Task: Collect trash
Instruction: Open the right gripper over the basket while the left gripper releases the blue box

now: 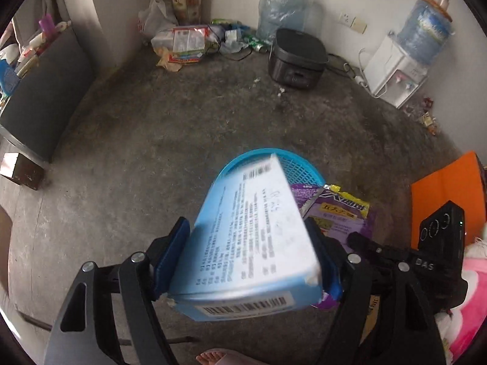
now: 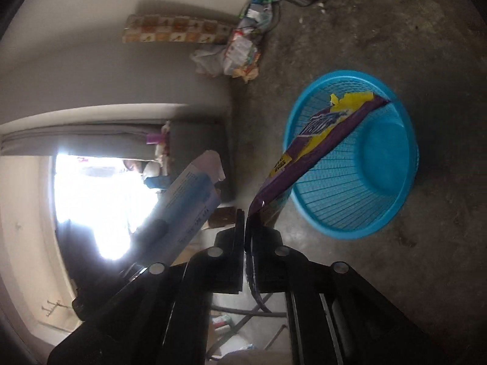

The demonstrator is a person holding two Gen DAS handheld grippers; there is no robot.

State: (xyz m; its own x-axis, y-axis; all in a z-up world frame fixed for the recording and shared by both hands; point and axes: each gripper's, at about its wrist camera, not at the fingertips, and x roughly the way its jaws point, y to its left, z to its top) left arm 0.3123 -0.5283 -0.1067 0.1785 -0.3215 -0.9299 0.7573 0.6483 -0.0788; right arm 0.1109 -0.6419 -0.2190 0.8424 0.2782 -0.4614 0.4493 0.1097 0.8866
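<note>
Right now my left gripper (image 1: 243, 261) stands wide, its blue pads against the two long sides of a light-blue carton (image 1: 252, 237), which I hold tilted with its far end over the rim of the blue mesh basket (image 1: 299, 168) on the concrete floor (image 1: 170, 127). The carton's white face carries dense printed lines and a barcode near the far end, plus another barcode strip on the near edge; the print is too blurred for me to read.

My right gripper (image 2: 245, 222) has its jaws nearly together around the lower edge of a purple and yellow snack wrapper (image 2: 319, 140); whether the pads actually press on it I cannot tell. The wrapper slants ahead of my fingers, its torn yellow top over the basket's opening. Its lettering is not legible from this side; in the left view it shows yellow characters beside my right finger, too small to make out.

Beyond my left fingers, "DAS" shows on the other gripper's black body (image 1: 426, 263).
</note>
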